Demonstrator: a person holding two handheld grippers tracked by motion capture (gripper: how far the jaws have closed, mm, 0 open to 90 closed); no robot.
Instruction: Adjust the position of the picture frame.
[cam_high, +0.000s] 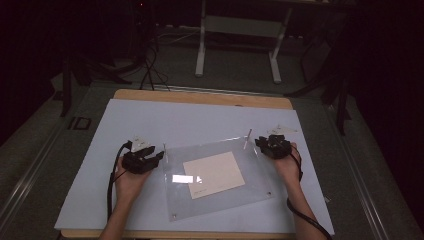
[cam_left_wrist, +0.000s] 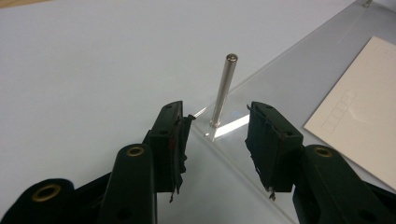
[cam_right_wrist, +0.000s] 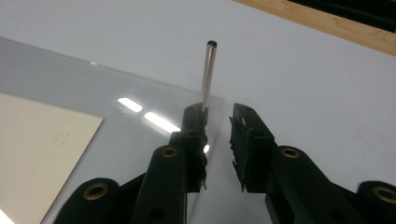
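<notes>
A clear acrylic sheet (cam_high: 220, 202) lies flat on the white table cover (cam_high: 150, 120), apparently to press down the cream card (cam_high: 214, 174) beneath it, and thin metal pins stand at its corners. The left gripper (cam_left_wrist: 217, 133), jaws wide and empty, faces the near pin (cam_left_wrist: 223, 91), probably lining up a grasp. The right gripper (cam_right_wrist: 218, 122), narrowly parted and empty, sits just beside another pin (cam_right_wrist: 208, 74); the card's faint print is unreadable.

A clear rectangular acrylic sheet (cam_high: 220, 200) lies flat on the white-covered desk (cam_high: 150, 125), turned slightly askew. A cream rectangular paper card (cam_high: 214, 174) lies at the sheet's middle. Thin polished metal pins stand upright at its far corners: one at the far left (cam_left_wrist: 223, 91), one at the far right (cam_right_wrist: 208, 74).
</notes>
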